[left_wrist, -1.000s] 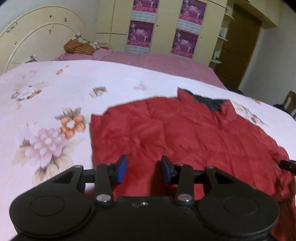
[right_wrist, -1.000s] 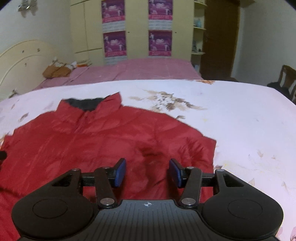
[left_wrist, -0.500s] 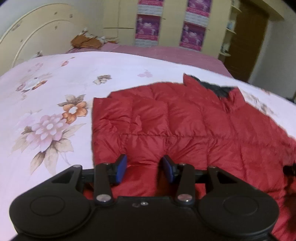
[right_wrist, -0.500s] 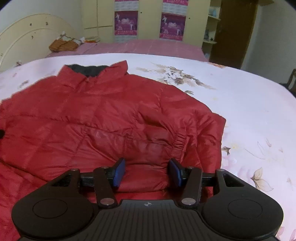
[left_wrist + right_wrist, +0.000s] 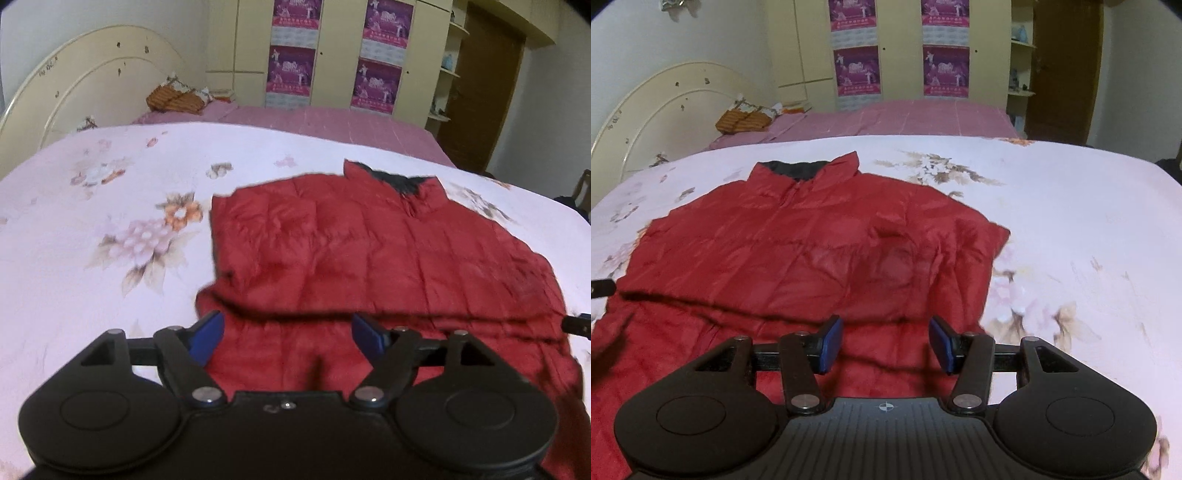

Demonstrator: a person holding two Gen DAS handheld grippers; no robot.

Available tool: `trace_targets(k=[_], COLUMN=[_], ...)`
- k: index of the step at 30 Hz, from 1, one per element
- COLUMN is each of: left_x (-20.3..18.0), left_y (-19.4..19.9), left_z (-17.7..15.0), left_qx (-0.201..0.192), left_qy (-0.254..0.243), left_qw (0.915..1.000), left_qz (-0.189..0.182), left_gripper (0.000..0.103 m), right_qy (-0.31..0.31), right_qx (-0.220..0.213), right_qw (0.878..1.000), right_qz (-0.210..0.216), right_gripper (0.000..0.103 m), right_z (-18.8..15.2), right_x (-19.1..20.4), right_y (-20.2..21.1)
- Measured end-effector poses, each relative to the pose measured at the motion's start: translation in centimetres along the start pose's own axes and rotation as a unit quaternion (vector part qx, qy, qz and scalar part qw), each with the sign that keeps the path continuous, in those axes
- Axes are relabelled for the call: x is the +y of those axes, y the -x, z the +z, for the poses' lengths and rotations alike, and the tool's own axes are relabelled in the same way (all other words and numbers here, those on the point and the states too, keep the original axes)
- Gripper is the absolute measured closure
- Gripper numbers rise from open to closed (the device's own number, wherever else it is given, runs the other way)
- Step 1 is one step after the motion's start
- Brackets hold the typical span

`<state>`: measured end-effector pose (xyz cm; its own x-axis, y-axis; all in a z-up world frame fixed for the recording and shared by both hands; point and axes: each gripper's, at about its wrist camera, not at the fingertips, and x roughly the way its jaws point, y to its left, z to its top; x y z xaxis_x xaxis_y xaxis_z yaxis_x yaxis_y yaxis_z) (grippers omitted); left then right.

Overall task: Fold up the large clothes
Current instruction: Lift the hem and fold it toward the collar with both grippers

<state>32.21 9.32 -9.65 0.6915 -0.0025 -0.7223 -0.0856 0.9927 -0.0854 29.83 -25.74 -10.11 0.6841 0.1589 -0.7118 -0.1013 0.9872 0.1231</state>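
A red puffer jacket (image 5: pixel 369 251) with a dark collar lies spread on the floral bedspread (image 5: pixel 92 229), sleeves folded in. It also shows in the right wrist view (image 5: pixel 798 258). A raised fold of its lower part runs across just ahead of both grippers. My left gripper (image 5: pixel 288 332) is open and empty over the jacket's near left hem. My right gripper (image 5: pixel 886 343) is open and empty over the near right hem. The tip of the other gripper shows at each view's edge.
A cream headboard (image 5: pixel 88 85) stands at the far left. A second bed with a pink cover (image 5: pixel 905 118) and an orange bundle (image 5: pixel 738 118) lies behind. Wardrobes with posters (image 5: pixel 857 70) and a brown door (image 5: pixel 1063 66) line the back wall.
Both grippers have opened wider and pulled back toward the near hem. The jacket's lower part now lies in a raised fold across its width.
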Motion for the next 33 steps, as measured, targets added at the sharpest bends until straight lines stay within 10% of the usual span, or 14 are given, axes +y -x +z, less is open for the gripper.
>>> trace_targets(k=[4,33], left_x=[0.0,9.6], left_y=[1.8,9.9], left_z=[-1.7,-13.8], left_qx=[0.014,0.079], left_qy=[-0.008,-0.002], left_qw=[0.9998,0.9957], left_qz=[-0.012,-0.048], left_gripper=[0.026,0.027], right_qy=[-0.016,-0.063], right_qx=[-0.009,0.053], right_qw=[1.0,0.99], right_qz=[-0.006,-0.115], right_gripper=[0.014,0.014], right_z=[-1.7,-16.9], right_x=[0.4,1.6], right_y=[2.2,13.0])
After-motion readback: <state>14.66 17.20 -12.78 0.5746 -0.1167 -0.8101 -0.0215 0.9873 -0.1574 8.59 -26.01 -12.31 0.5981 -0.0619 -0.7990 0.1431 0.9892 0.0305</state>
